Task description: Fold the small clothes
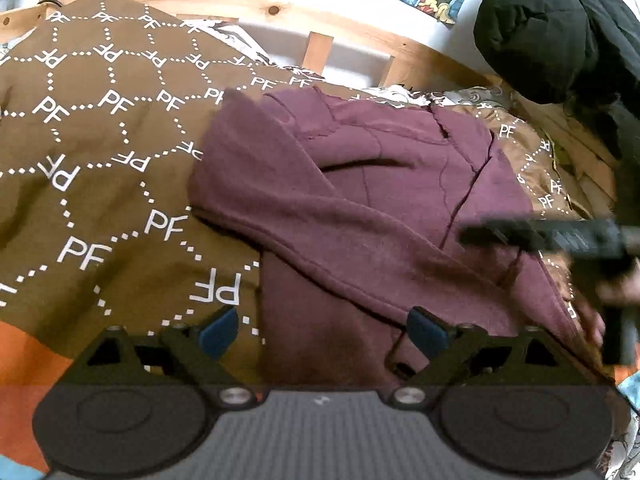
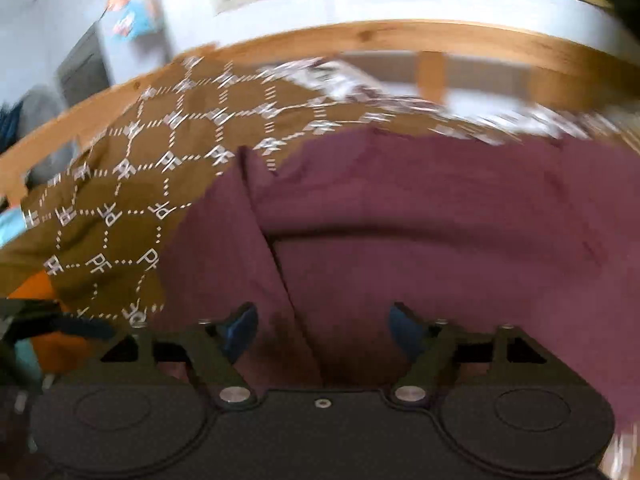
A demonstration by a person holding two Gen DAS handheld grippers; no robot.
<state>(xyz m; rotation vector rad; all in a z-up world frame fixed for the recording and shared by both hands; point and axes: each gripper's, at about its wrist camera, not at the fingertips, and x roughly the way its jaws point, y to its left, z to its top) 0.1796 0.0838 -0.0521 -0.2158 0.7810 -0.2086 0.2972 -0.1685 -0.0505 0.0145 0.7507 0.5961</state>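
blanket (image 1: 92,128): brown, PF print, spread from 9 to 12 o'clock in the left wrist view; the work surface.
left gripper (image 1: 324,332): jaws wide apart, nothing between the blue pads; hovers at the garment's near-left edge.
hoodie (image 1: 360,200): maroon, lies on the blanket dead ahead, 12 to 2 o'clock of the left gripper. One sleeve is folded across the body, running from about 10 down to 4 o'clock.
long axis: judged roughly 6 to 12 o'clock, hem near, hood far.
right gripper (image 2: 324,330): jaws spread, holding nothing; maroon cloth directly under and ahead. In the left wrist view it sits blurred at 3 o'clock, over the garment's right edge.
nearer hand: the right one is over the cloth; the left one is at the hem corner, half over blanket.
next move (judgement): each gripper takes its own side, fold along the long axis.
bed frame (image 2: 400,36): wood rail at 12 o'clock, beyond the hoodie.
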